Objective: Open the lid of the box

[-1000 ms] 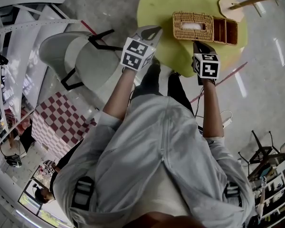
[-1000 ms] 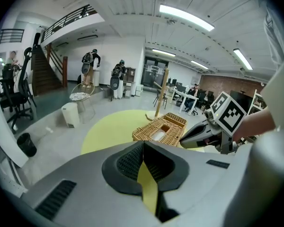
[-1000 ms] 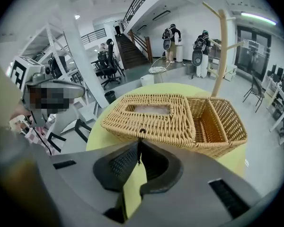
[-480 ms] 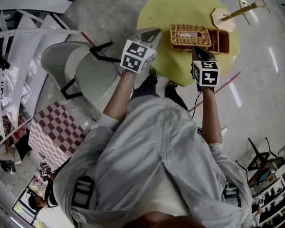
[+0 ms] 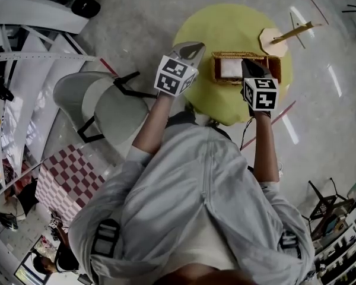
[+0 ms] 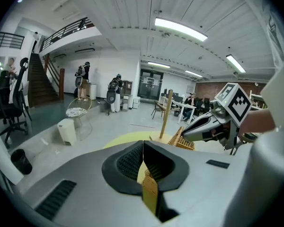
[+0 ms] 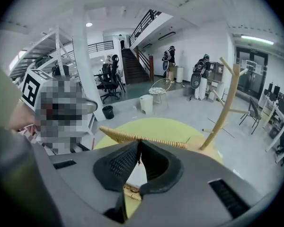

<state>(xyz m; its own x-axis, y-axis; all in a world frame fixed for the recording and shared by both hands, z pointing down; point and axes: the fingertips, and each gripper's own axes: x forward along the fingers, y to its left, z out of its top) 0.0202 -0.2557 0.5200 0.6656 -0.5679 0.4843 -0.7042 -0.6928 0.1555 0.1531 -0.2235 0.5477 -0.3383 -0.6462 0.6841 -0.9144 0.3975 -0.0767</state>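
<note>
A wicker box [image 5: 222, 78] stands on the round yellow table [image 5: 225, 25]. In the right gripper view my right gripper [image 7: 139, 144] is shut on the edge of the box's wicker lid [image 7: 118, 135], which is tilted up off the box. White contents [image 5: 231, 68] show inside. From the head view the right gripper [image 5: 247, 64] hangs over the box's middle. My left gripper [image 5: 194, 47] is shut with nothing in it, just left of the box and apart from it. The left gripper view [image 6: 143, 144] catches the right gripper [image 6: 203, 129] with the raised lid [image 6: 183, 139].
A wooden stand on a round base [image 5: 274, 40] sits on the table behind the box. Left of the table stands a grey shell chair [image 5: 107, 103]. A small black bin [image 5: 86, 5] is on the floor farther off. Polished floor surrounds the table.
Both grippers have risen. The right one has pulled the lid's edge up, so the lid that lay flat now tilts and the white contents show. The left gripper stays shut beside the box.
</note>
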